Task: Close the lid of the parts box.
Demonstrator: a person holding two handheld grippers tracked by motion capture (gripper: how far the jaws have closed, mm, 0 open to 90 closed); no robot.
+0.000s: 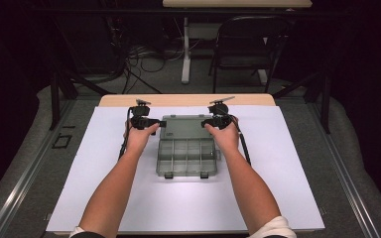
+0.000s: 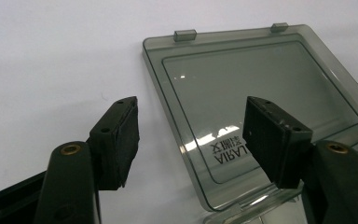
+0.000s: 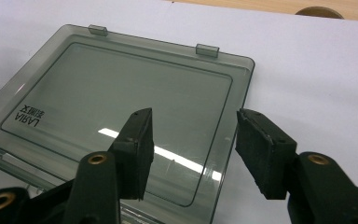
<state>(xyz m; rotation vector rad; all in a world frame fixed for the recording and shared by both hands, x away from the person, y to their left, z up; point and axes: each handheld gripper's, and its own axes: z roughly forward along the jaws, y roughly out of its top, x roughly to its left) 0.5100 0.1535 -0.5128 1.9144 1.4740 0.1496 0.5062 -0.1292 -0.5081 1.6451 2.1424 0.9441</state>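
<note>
Smoky grey see-through compartment box (image 1: 186, 156), its lid (image 2: 256, 107) lettered in black, lies on a white sheet (image 1: 278, 163); black gripper pads (image 3: 137, 149).

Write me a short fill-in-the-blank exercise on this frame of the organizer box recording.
1. The lid of the clear organizer box lies ____ flat on the white sheet.
2. The left tongs have their jaws ____, straddling the lid's edge.
3. The right tongs hold ____ between their jaws.
4. The two latch tabs sit on the lid's ____ edge, away from the person.

Missing words: open; open; nothing; far
</note>
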